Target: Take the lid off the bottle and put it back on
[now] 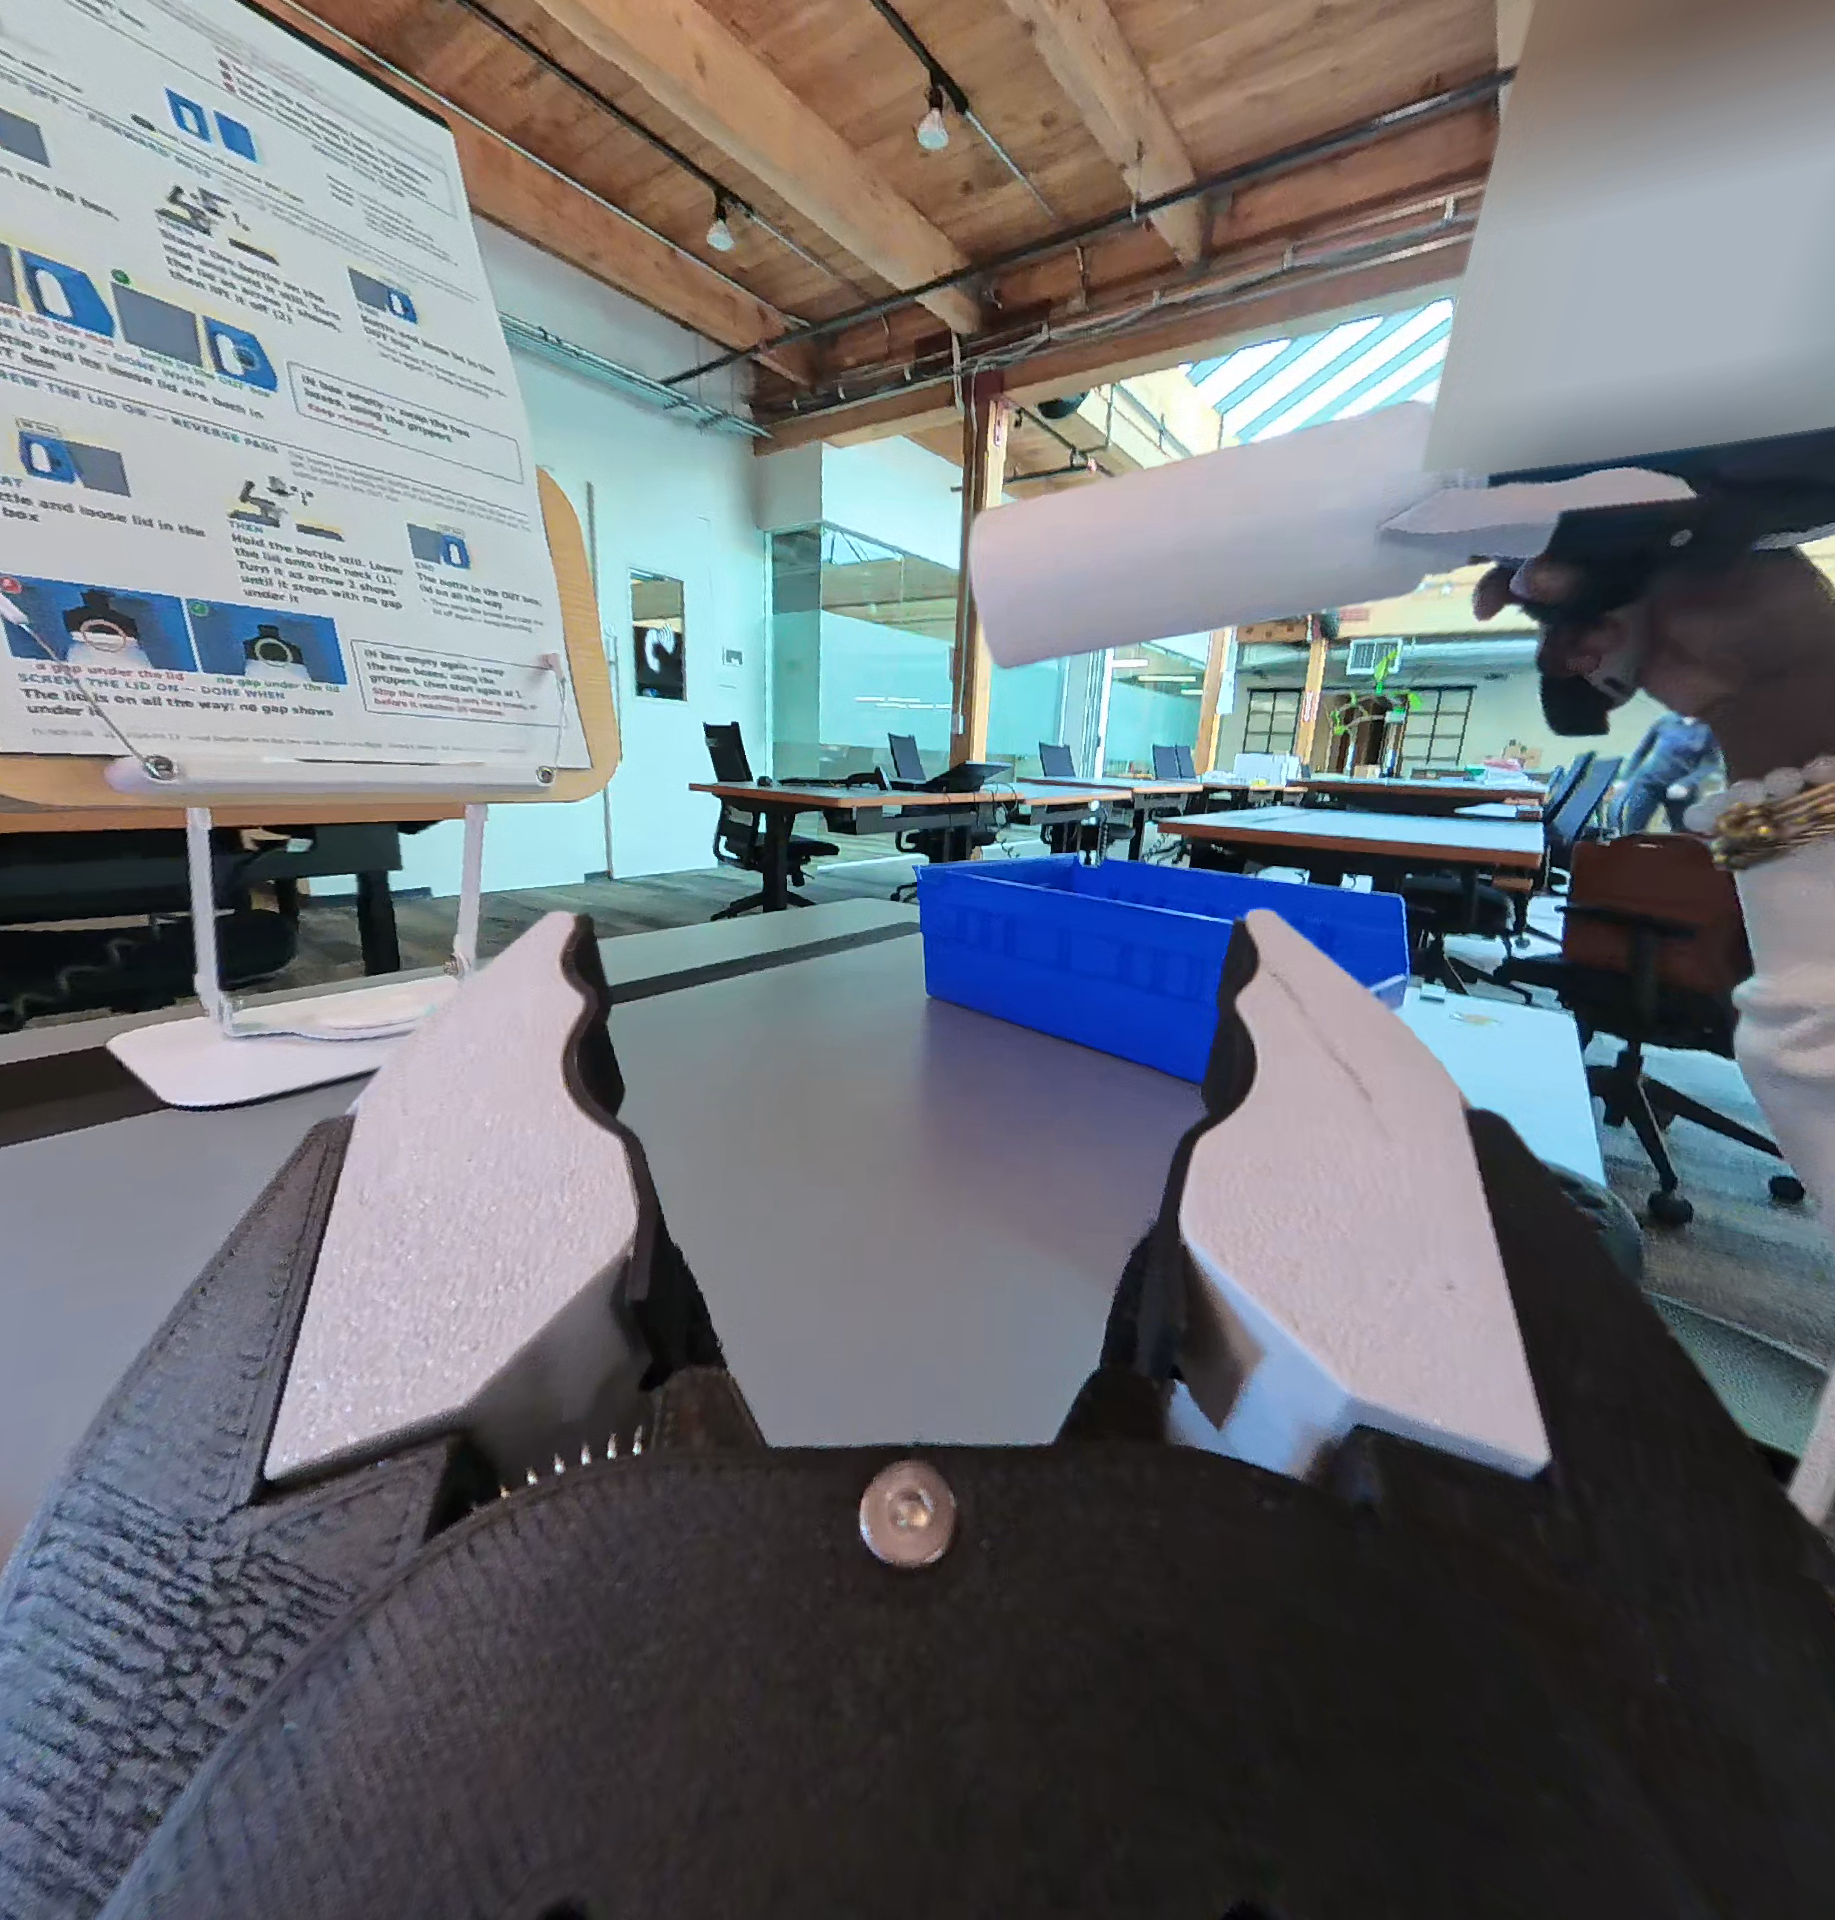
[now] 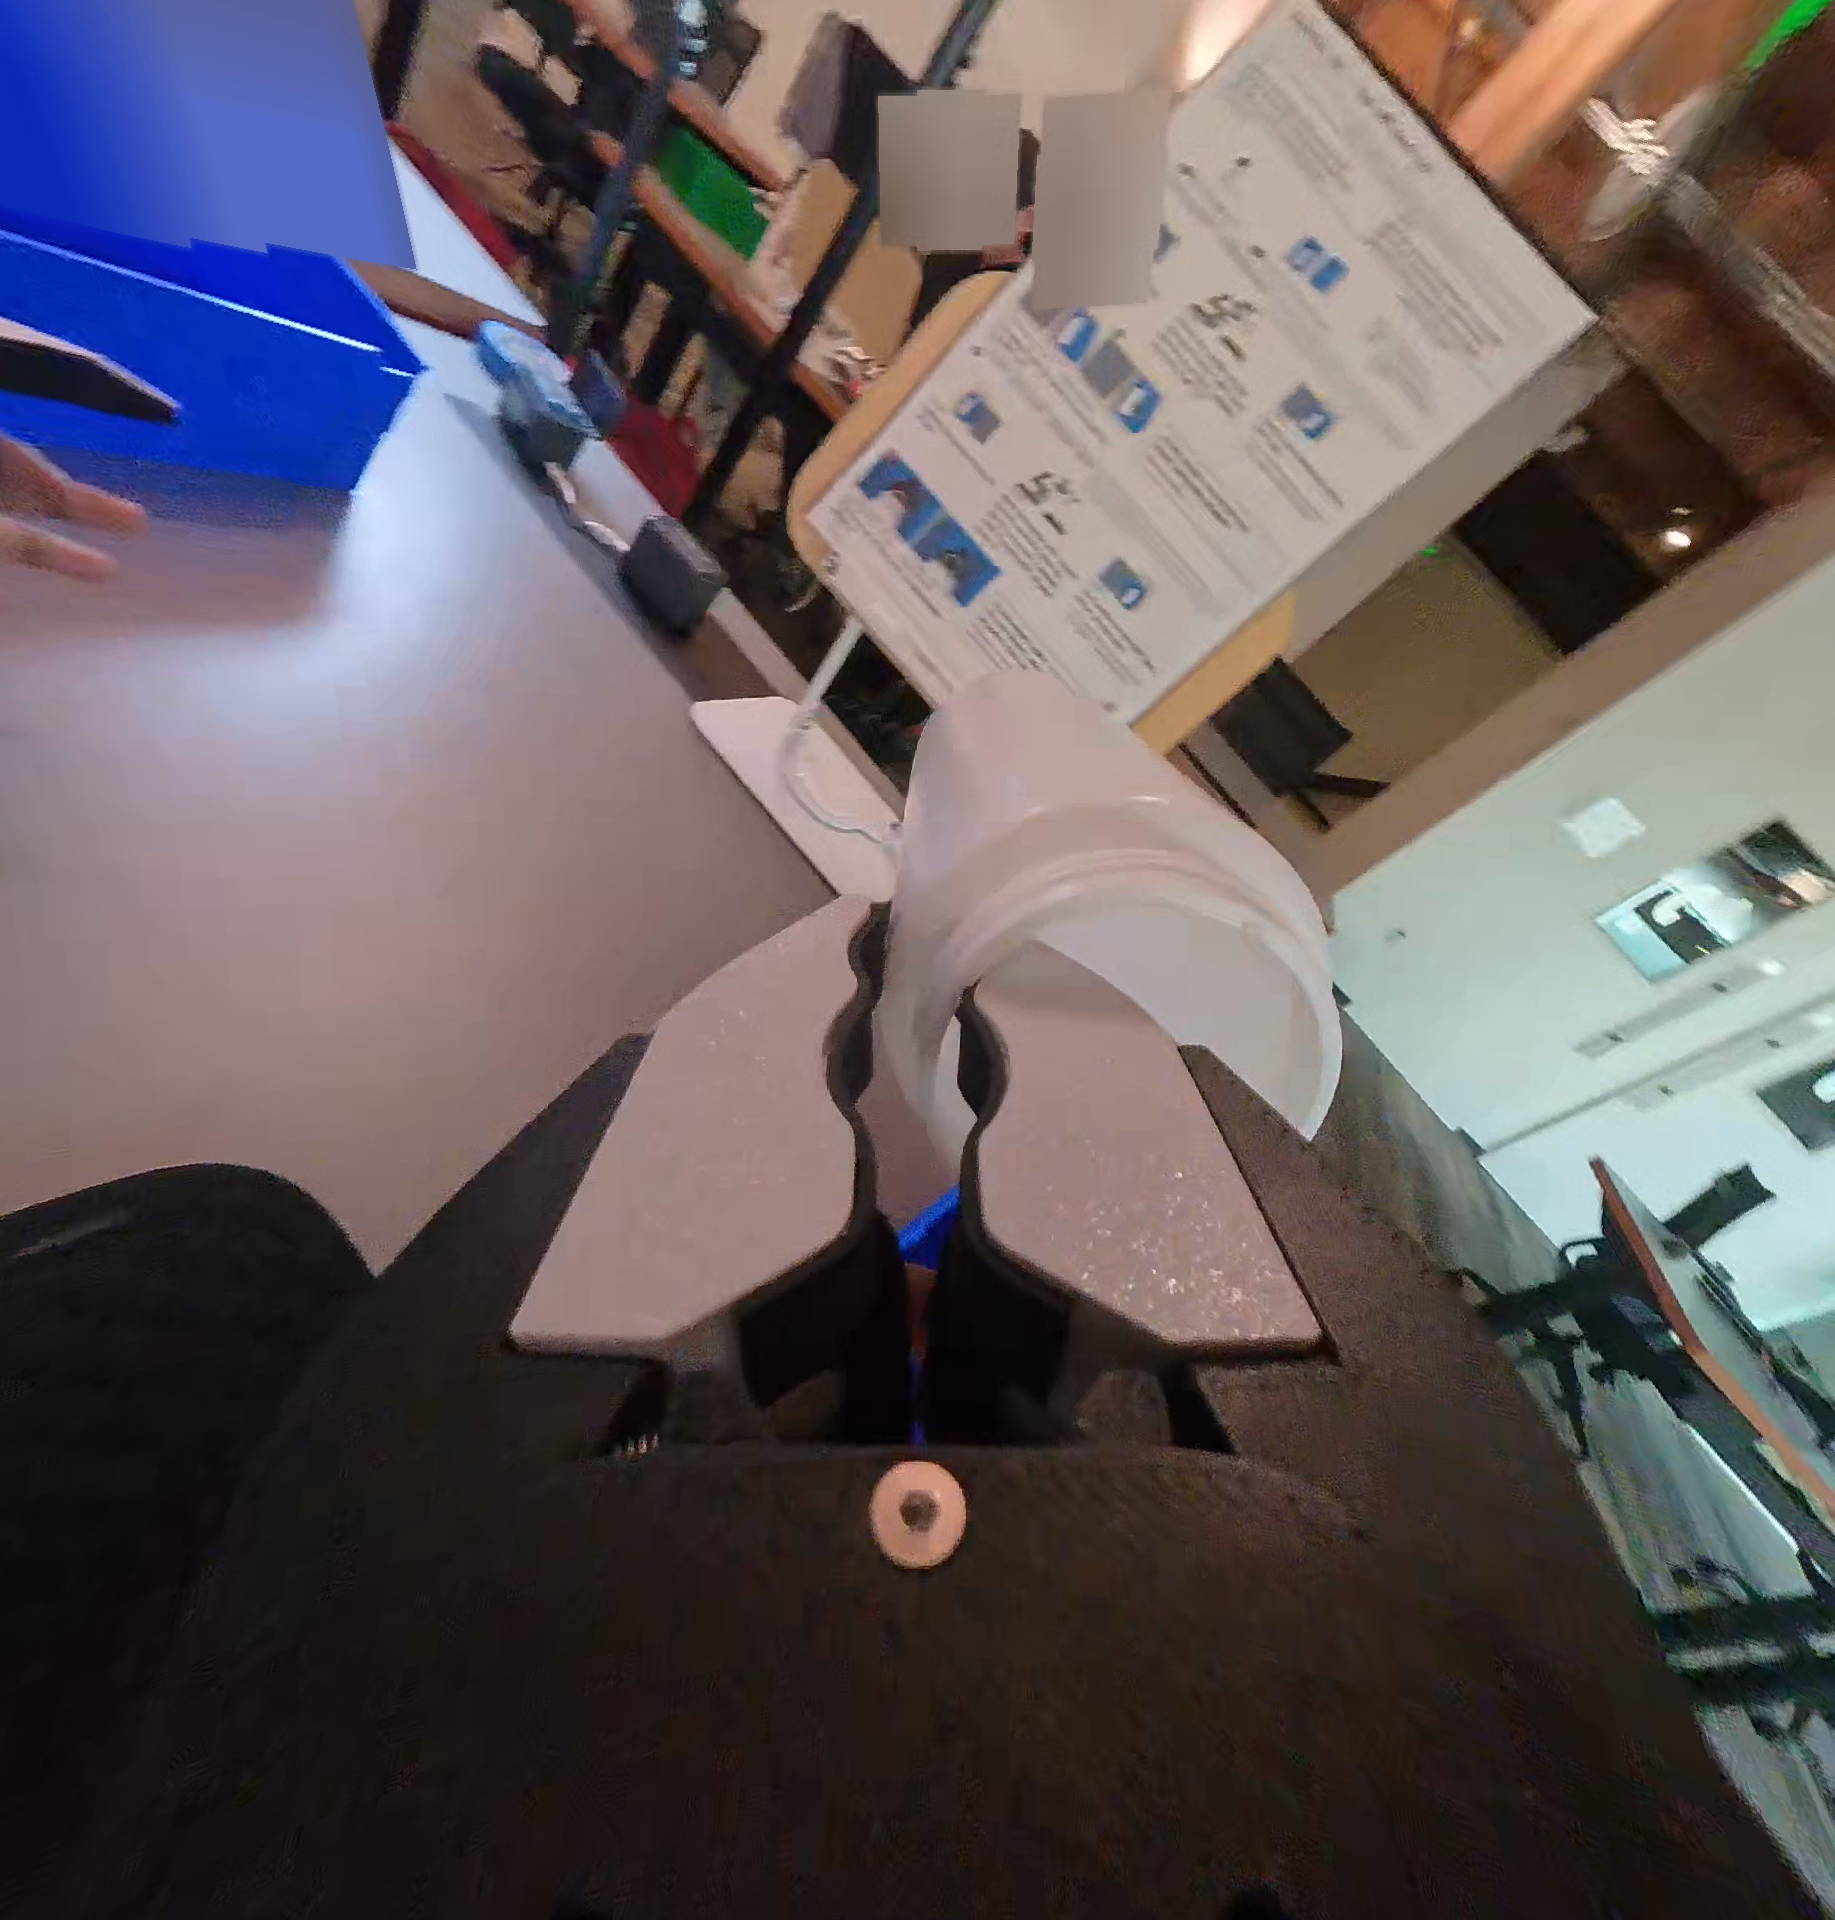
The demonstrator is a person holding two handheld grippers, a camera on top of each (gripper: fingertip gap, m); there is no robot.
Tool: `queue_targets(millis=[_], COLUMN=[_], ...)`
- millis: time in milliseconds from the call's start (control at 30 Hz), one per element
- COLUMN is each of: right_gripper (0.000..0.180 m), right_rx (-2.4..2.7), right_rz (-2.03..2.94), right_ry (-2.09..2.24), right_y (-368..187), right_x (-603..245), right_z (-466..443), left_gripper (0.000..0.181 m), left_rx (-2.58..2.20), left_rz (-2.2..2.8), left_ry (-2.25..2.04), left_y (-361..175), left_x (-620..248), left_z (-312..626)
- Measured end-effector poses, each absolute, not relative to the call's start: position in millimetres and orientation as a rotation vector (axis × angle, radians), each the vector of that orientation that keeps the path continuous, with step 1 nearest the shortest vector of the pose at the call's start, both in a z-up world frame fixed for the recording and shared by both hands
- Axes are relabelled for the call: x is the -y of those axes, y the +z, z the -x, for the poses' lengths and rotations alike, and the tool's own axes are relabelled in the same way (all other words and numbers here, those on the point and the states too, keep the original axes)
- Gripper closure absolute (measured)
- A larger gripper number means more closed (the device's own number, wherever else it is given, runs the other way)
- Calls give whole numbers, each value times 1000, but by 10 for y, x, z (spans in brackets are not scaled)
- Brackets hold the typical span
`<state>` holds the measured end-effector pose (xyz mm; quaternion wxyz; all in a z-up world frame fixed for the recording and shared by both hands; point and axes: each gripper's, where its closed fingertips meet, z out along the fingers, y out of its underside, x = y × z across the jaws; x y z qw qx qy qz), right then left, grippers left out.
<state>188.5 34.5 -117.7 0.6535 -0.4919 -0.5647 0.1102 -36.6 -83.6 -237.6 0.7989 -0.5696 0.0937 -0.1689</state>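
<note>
Two grippers: we hold both
Right gripper (image 2: 918,1023): pinching bottle (image 2: 1089,914) by its open threaded neck, no lid on
Bottle axis: tilted, body pointing away, held in the air
Left gripper (image 1: 913,1023): spread wide, empty, above table (image 1: 840,1195)
Lid: not visible
Blue bin (image 1: 1100,956): just ahead of left gripper

The left gripper (image 1: 918,1023) is hovering with jaws spread wide over the grey surface (image 1: 871,1195), holding nothing. A blue bin (image 1: 1089,961) is sitting beyond, an instruction stand (image 1: 238,416) standing at left.
</note>
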Motion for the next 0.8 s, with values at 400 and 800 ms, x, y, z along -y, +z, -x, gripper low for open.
queue_targets(millis=[400,800], right_gripper=[169,169], right_rx=[841,814], right_rz=[1528,1836], right_ry=[161,158], right_y=[-2128,-3069], right_x=[-1201,-1861], right_z=[-2620,-2485], left_gripper=[72,73], left_rx=[-177,-166], left_rz=[1221,1216], left_ry=[-365,-367], left_y=[-2407,-2407], left_x=[834,835], left_z=[402,420])
